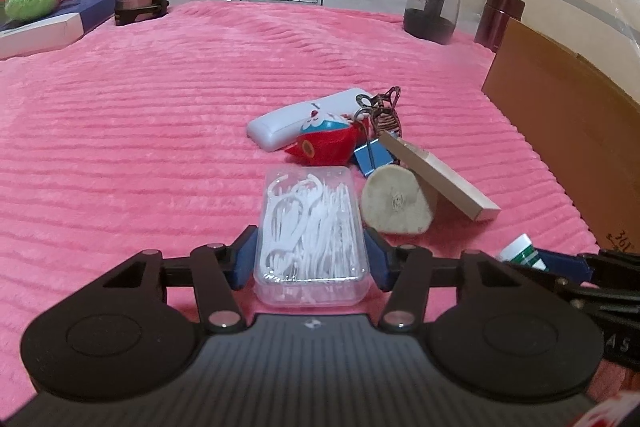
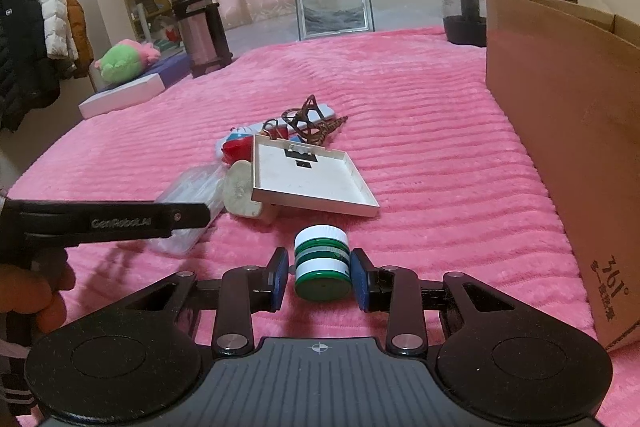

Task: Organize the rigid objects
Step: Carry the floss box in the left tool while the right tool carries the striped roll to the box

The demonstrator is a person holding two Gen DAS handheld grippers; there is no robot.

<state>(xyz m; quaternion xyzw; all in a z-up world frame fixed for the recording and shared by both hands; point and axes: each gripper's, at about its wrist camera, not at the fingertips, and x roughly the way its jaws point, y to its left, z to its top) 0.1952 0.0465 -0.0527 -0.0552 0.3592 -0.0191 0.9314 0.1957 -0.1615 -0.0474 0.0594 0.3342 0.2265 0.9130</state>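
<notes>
— Looking at both wrist views: what have you got in hand?

— My left hand-held gripper (image 1: 311,259) has its blue pads (image 1: 247,259) pressed against both long sides of the clear box of floss picks (image 1: 310,235), so I read it as closed on the box. The box lies on the pink blanket (image 1: 140,127) of the bed, at the near end of the small pile.

— And the right?

— My right hand-held gripper (image 2: 320,277) straddles the green-and-white jar (image 2: 322,261), which lies on its side near the bed's right edge. The right pad (image 2: 362,279) touches it, but the left pad (image 2: 280,279) shows a sliver of gap. I'd call it open, about to close.

— Which step is this?

— Picking up, I judge. The cardboard box (image 2: 560,147) along the right edge looks like the likely destination, though I can't be sure.

— What does the next move need?

— Closing the right fully before lifting; a round jar could roll off one pad. The left should lift straight up, because the pale round piece (image 1: 396,207) and the tilted white tray (image 2: 312,183) sit just beside the box. The white case (image 1: 304,119), red toy (image 1: 326,143), blue clip (image 1: 374,155) and brown hair claw (image 1: 386,115) wait further back.
</notes>
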